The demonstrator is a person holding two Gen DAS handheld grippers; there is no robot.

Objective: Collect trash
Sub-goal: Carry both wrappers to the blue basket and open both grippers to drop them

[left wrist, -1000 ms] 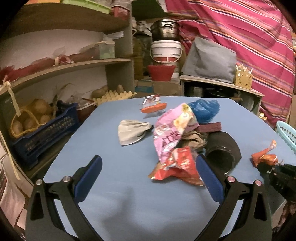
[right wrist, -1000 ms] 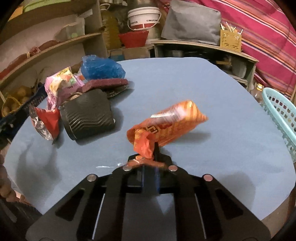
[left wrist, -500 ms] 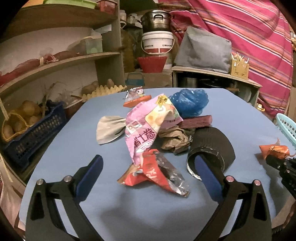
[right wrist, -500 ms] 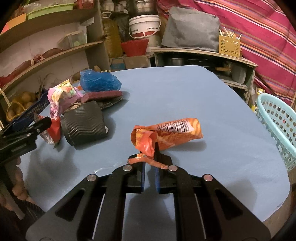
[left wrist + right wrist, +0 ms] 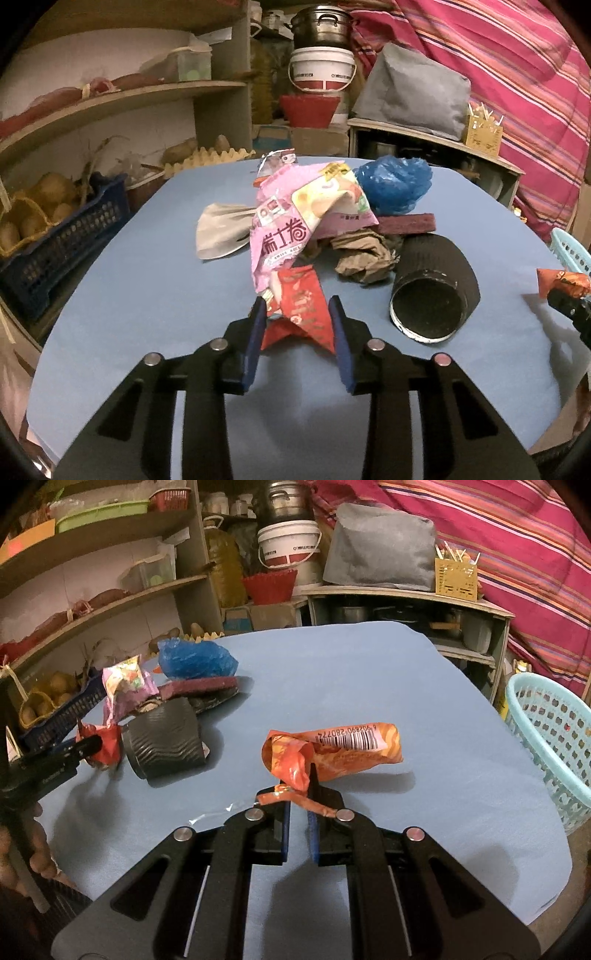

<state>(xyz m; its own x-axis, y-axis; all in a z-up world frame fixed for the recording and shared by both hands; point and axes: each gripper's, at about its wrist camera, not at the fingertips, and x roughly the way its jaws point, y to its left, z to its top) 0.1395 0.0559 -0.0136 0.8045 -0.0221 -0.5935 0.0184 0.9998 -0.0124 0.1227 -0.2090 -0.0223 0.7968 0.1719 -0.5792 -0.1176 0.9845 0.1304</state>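
as seen from my left wrist, my left gripper (image 5: pixel 297 314) has just been closing its jaws, and the blue pads now clench the red wrapper (image 5: pixel 301 306) at the near edge of the trash pile on the blue table (image 5: pixel 147 295). a pink snack bag (image 5: pixel 291 225) rises just behind the red wrapper, touching it. a black ribbed cup (image 5: pixel 436 291) lies on its side to the right, a blue plastic bag (image 5: pixel 395 184) sits at the far side, and a grey pouch (image 5: pixel 221 232) lies to the left.

from my right wrist, my right gripper (image 5: pixel 297 794) is clamped on the twisted end of an orange wrapper (image 5: pixel 343 751), lifted above the table. a teal basket (image 5: pixel 550 738) stands off the table's right edge.
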